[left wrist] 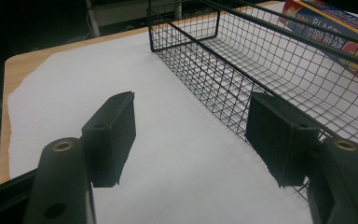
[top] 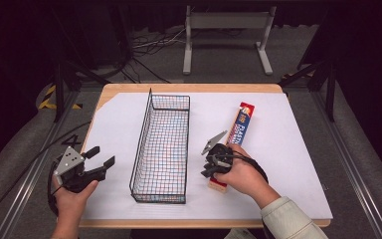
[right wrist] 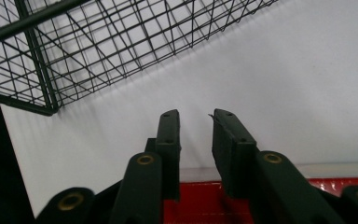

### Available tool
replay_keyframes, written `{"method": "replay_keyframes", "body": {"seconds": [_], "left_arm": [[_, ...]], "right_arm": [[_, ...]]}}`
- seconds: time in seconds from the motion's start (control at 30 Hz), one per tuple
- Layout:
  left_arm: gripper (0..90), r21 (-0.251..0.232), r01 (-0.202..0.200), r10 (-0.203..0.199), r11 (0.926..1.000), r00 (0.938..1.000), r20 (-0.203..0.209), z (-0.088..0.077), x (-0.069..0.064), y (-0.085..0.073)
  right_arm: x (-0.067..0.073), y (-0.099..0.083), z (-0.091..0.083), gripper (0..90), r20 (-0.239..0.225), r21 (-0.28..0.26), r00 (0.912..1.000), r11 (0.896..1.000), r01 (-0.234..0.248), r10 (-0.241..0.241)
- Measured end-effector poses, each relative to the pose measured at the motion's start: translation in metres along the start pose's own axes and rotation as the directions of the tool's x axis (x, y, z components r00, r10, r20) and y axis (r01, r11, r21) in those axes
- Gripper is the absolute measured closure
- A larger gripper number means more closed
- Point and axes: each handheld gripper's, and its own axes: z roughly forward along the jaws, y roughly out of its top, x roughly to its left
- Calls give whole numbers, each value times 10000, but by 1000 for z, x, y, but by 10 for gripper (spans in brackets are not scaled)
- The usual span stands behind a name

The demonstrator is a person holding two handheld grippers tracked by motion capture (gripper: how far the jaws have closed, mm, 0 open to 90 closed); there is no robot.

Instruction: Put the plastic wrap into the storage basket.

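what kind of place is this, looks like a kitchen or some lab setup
Most likely a lab or recording setup, not a kitchen: the table is covered with plain white paper, cables lie on the grey floor behind it, dark curtains surround it, and a person holds a gripper in each hand.

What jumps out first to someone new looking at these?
The black wire basket standing lengthwise mid-table on the white sheet, nothing visible inside. Right of it lies a long red-and-blue plastic wrap box, with the right gripper at its near end, jaws narrowly apart. The left gripper hovers wide open left of the basket.
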Motion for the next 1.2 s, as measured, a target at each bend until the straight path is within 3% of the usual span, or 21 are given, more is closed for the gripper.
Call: {"method": "replay_keyframes", "body": {"seconds": [0.2, 0.23, 0.37, 0.6, 0.8, 1.2], "left_arm": [[334, -36, 23, -23, 10000, 10000, 10, -1, 1, 0], [334, -36, 23, -23, 10000, 10000, 10, -1, 1, 0], [334, -69, 50, -50, 10000, 10000, 7, -2, 1, -1], [333, -96, 102, -102, 9999, 9999, 9, -3, 2, -1], [333, -114, 94, -94, 9999, 9999, 40, -2, 1, -1], [333, -140, 107, -106, 9998, 9999, 81, -1, 1, 0]], "right_arm": [[2, 2, -4, 890, -143, 924, 9999, 9957, -17, 30], [2, 2, -4, 890, -143, 924, 9999, 9957, -17, 30], [4, -2, -6, 900, -326, 1818, 9995, 9833, 10, 50], [4, -12, -12, 900, -337, 2347, 9993, 9720, -100, 184], [3, -21, -14, 900, -346, 3126, 9990, 9498, -145, 267], [-3, -45, -25, 900, -75, 4013, 9974, 9138, -621, 711]]}}
